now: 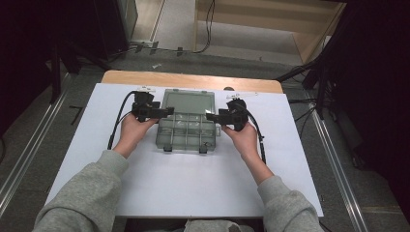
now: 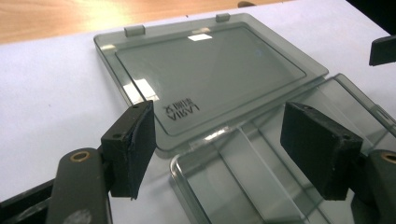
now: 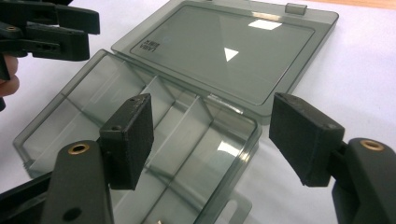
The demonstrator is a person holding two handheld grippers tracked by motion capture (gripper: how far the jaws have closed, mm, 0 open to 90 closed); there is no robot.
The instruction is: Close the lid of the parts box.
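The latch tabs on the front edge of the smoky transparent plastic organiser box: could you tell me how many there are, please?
2. The left latch tab sits near the front left corner of the smoky transparent plastic organiser box; the right latch tab sits towards the front right corner. Neither looks hidden.

A white sheet (image 1: 183, 179) covers most of a wooden table (image 1: 193, 78), whose bare light-brown far edge shows beyond it. The floor (image 1: 92, 79) around it is grey carpet, with metal rails (image 1: 29, 154) running along both sides of the table. Black cables (image 1: 209, 24) trail across the floor at the far side, near a pale wooden frame (image 1: 309, 43). Dark equipment and stands (image 1: 319, 77) flank the scene left and right, and both sides of the room fall into deep shadow
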